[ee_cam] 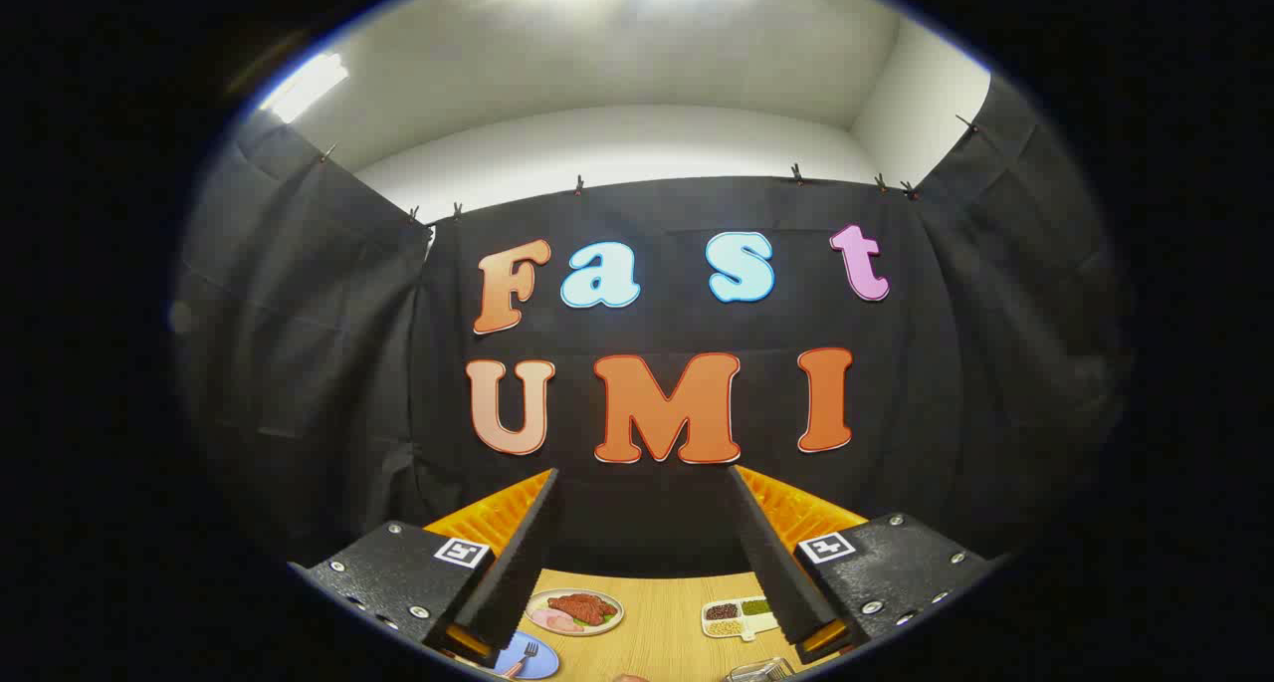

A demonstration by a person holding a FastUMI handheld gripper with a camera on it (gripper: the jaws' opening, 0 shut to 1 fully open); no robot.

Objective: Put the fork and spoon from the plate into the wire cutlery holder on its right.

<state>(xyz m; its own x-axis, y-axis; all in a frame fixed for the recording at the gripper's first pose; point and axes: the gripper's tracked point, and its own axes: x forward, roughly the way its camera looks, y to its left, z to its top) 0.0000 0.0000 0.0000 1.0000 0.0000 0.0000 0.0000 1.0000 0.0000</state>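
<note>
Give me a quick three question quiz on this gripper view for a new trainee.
1. True or false: the gripper holds the fork.
2. Which lies farther across the table: A, blue plate; B, plate of meat?
3. Fill in: the divided tray shows below the ____ finger.

Key: 1 false, the fingers stand open and empty, the fork lies on the blue plate. 2 B. 3 right.
</note>
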